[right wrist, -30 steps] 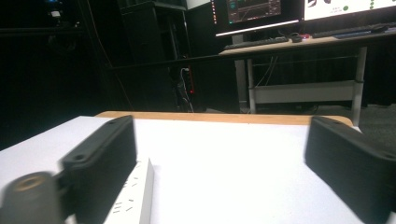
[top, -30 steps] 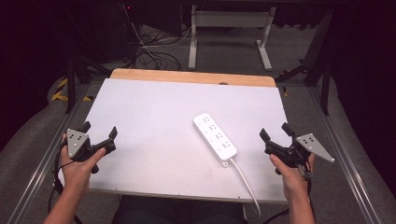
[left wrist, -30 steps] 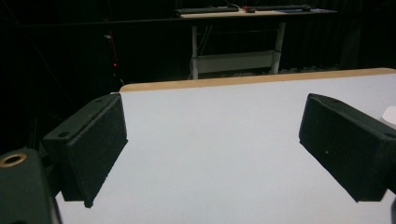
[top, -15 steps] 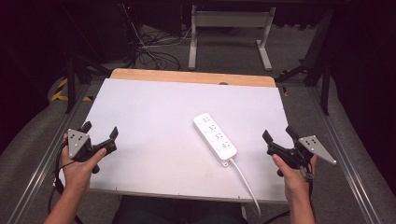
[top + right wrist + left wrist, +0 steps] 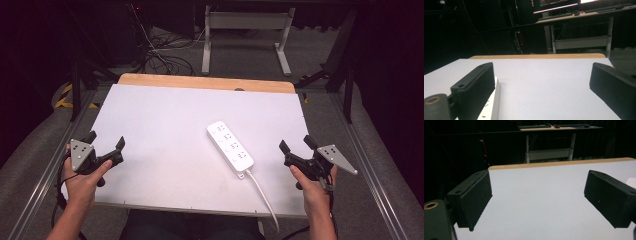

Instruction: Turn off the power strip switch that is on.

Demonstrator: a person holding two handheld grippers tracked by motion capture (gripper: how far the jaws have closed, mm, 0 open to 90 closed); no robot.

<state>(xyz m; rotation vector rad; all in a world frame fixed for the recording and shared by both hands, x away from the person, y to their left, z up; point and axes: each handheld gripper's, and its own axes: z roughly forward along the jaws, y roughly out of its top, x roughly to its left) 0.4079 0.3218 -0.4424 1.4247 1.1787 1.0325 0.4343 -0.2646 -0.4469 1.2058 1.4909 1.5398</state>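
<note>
From the high view, a white power strip (image 5: 230,149) lies diagonally on the white counter (image 5: 165,130), right of centre, its near end pointing toward the person's side. The right hand-held gripper (image 5: 296,145) hovers over the counter's right edge, near the strip's near end but apart from it, jaws spread wide with nothing between them. The left hand-held gripper (image 5: 106,142) sits well apart from the strip at the counter's left edge — its jaws likewise spread and empty. The strip is a long, flat bar with rounded corners and several rows of socket holes along its top; a white cable (image 5: 262,194) runs from its near end off the counter's front edge. A strip of bare wood shows along the counter's far edge.

In the left gripper view, the two black jaws stand far apart over bare white surface, and a small white corner of the power strip (image 5: 632,181) peeks past the right-hand jaw.

In the right gripper view, the jaws are again wide apart — the power strip (image 5: 494,102) lies just beside and partly behind the left-hand jaw, showing its smooth white side and small dark slots on top. Beyond the counter stands a desk (image 5: 579,17) in a dark room.
</note>
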